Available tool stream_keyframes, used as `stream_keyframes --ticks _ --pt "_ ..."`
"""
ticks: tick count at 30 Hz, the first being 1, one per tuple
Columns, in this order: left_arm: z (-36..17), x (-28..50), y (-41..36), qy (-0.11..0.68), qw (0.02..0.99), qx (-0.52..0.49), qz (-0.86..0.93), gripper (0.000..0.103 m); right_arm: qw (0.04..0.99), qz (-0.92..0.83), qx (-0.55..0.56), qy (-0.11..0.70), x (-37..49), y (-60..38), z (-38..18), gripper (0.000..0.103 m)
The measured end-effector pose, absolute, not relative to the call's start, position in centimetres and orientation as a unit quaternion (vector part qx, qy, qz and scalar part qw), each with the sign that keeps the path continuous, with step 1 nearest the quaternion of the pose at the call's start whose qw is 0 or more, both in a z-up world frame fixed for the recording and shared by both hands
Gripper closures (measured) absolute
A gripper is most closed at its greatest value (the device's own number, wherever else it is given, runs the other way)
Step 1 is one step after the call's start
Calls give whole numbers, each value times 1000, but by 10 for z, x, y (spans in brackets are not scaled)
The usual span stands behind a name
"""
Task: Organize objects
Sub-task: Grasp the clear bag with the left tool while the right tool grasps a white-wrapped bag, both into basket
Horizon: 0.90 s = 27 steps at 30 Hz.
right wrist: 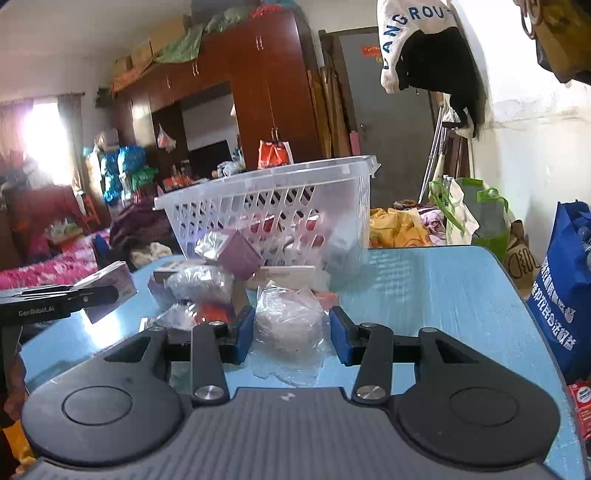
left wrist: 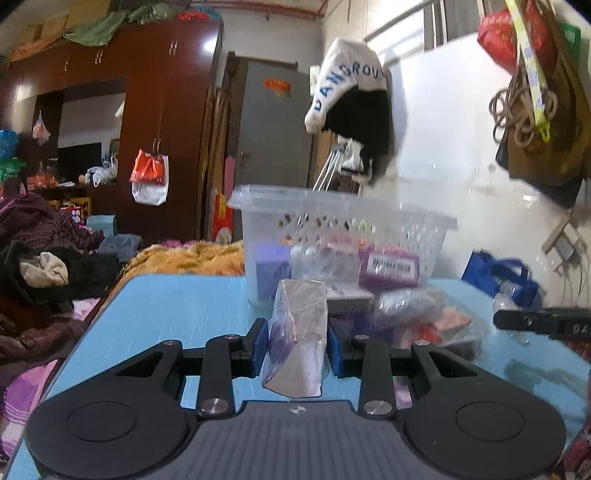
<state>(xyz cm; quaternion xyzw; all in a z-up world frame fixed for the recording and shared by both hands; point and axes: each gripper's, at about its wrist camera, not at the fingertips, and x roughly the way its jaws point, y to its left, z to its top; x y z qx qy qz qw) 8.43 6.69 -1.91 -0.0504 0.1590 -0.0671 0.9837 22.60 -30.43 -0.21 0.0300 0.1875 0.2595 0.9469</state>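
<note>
Gripping a wrapped box (left wrist: 301,332) between its blue pads (left wrist: 260,345), the left gripper (left wrist: 298,345) sits low in the centre of the left wrist view, jaws clamped on the plastic-sleeved carton above the light blue table (left wrist: 177,314). Behind it, mid-frame, stands a clear plastic basket (left wrist: 332,218) holding a purple box with a barcode label (left wrist: 391,266); the digits are too blurred to read. Loose wrapped packets (left wrist: 413,306) lie at the basket's foot.

In the right wrist view the right gripper (right wrist: 291,334) has its jaws parted around a crumpled clear bag (right wrist: 288,321) on the table; whether the pads press it, I cannot tell. At left the other gripper's arm reads "GenRobot.AI". A white hanging garment (right wrist: 410,22) at top shows "ANGROU". The blue bag (right wrist: 565,295) at right carries white Chinese characters.
</note>
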Motion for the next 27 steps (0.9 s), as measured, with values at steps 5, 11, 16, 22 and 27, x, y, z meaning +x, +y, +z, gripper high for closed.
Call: stream_keyframes --ticks 5,11,16,22,27 --pt "15 92 66 129 987 -59 -78 66 955 255 5 149 232 -289 36 56" --pt "76 155 46 124 988 -54 -70 66 967 235 -23 96 292 -251 98 55" --pt "98 222 32 160 985 -50 -40 65 964 237 -58 107 342 -219 109 55" --pt "73 256 33 202 978 -34 -26 13 969 216 -66 103 331 -219 94 0" --pt "54 201 58 185 975 -98 -69 13 957 260 17 130 285 -258 77 0"
